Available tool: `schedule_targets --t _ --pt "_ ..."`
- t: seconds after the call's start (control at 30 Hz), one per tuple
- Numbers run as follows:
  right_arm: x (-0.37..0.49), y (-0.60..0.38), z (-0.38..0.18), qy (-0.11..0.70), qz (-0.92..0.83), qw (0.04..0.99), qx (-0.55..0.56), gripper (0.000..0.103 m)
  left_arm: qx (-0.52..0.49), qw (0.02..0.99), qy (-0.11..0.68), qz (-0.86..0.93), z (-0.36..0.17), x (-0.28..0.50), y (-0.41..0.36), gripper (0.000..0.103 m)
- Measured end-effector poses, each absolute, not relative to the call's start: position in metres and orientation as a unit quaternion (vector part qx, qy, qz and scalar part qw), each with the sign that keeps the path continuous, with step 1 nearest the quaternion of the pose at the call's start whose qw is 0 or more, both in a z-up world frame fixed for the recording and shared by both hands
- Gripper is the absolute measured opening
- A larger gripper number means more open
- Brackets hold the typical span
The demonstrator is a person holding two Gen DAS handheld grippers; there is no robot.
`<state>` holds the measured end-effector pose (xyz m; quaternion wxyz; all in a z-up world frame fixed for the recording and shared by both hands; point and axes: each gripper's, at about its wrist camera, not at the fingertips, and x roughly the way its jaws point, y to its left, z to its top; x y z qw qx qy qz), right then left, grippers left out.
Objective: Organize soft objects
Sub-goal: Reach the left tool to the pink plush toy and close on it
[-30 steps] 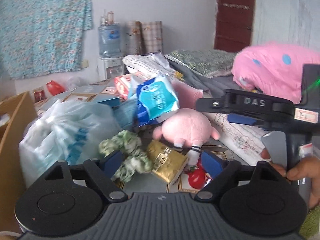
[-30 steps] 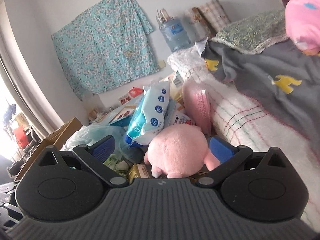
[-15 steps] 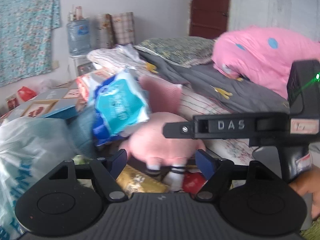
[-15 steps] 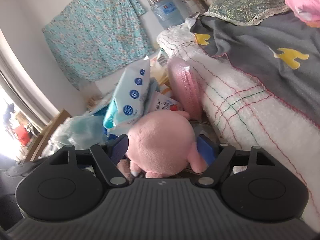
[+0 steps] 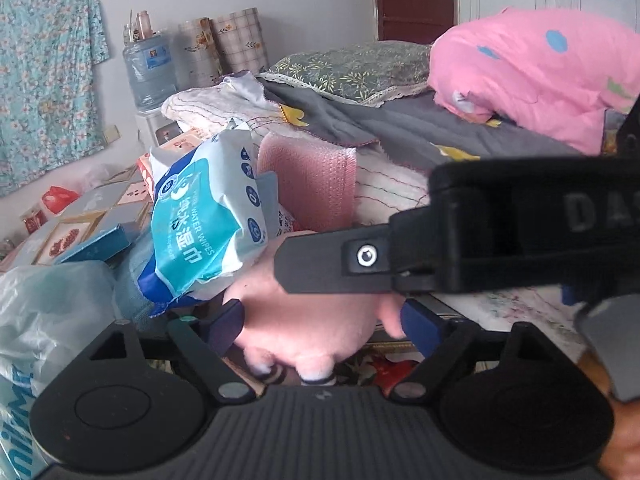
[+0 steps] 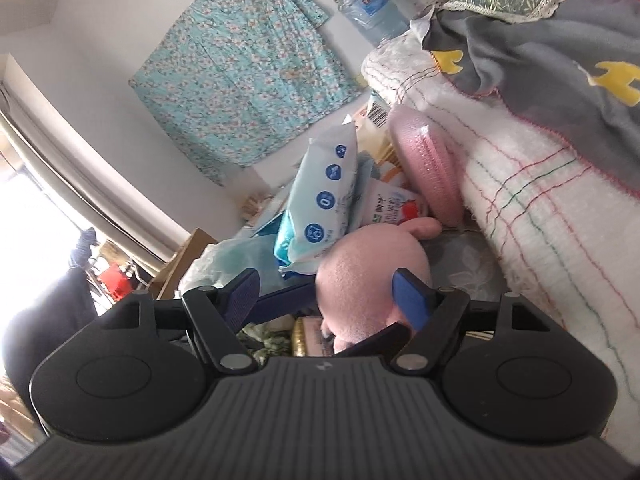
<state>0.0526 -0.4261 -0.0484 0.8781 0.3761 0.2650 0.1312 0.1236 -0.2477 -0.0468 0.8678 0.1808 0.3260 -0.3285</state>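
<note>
1. Left gripper (image 5: 322,325): jaws wide and opening, with the pink plush toy (image 5: 304,312) between the two blue pads. The pads sit right at its flanks. I can't tell whether they press on it, and it doesn't look squeezed.
2. Right gripper (image 6: 326,300): jaws fairly wide, not clamped. Its right pad lies against the plush's side. Its left pad stands clear of the plush, with one of the left gripper's fingers in the gap.
3. The two tools cross (the right one's black body cuts across the left wrist view, just above the plush).
4. The plush sits low in the clutter beside the bed, feet toward the left camera, under the lower edge of the wet wipes pack (image 5: 208,224).
5. The pink ribbed roll (image 5: 308,180) stands just behind the plush, against the white striped blanket (image 5: 392,196).
6. The clear plastic bag (image 5: 52,304) is left of the wipes.
7. The gold packet (image 6: 306,338) is just beside the plush on the left (right wrist view), mostly hidden.
8. A hand (image 5: 624,424) is at the right edge, on the right tool's handle.
</note>
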Motion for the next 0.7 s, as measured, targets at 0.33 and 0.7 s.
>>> schedule_targets --t 0.33,0.7 --pt "0.057 -0.441 -0.054 0.248 0.069 0.887 0.384 0.074 0.141 0.879 0.319 -0.325 -0.043 0.126 -0.238 0.061" --pt "0.058 -0.434 -0.066 0.269 0.101 0.855 0.431 0.075 0.129 0.879 0.305 -0.344 -0.038 0.117 -0.229 0.050"
